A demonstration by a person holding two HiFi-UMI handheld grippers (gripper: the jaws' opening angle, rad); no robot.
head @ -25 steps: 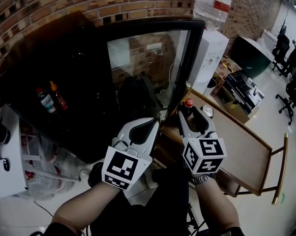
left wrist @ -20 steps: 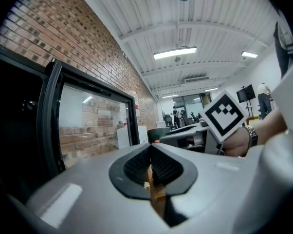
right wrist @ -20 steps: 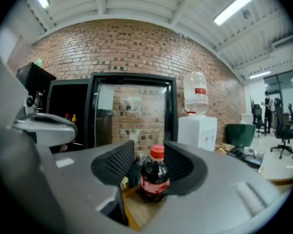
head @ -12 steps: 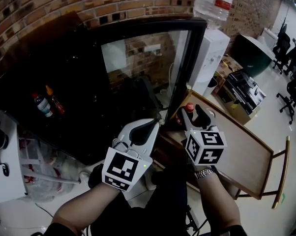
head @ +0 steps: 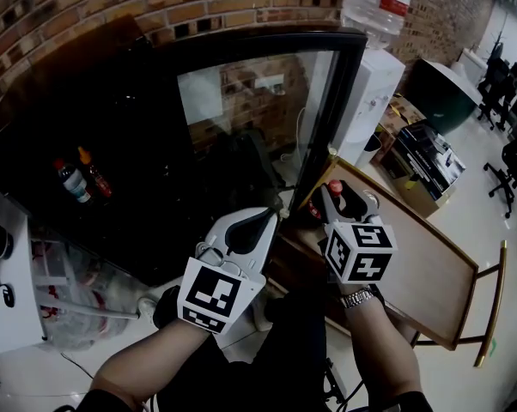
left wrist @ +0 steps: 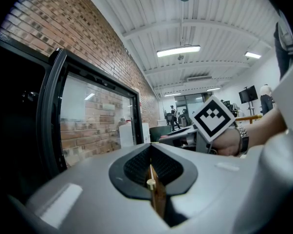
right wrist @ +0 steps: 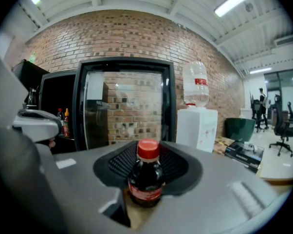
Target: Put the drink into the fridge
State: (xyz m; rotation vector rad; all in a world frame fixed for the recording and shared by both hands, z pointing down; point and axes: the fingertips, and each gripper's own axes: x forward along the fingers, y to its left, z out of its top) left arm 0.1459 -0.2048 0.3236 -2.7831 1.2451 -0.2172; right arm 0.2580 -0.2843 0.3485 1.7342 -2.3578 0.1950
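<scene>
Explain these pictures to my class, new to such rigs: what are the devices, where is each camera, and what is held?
There is no robot: a person holds a two-jaw gripper in each hand. One picture comes from a head camera looking down, the other two from a camera riding on each gripper. The left gripper is shut and empty. The right gripper has just been closing its jaws on a red-capped drink bottle, which stands on the wooden table beside the open fridge.

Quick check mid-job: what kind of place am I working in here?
Most likely an office pantry corner. A glass-door fridge and a water dispenser stand against a brick wall, with office chairs in the open room beyond.
</scene>
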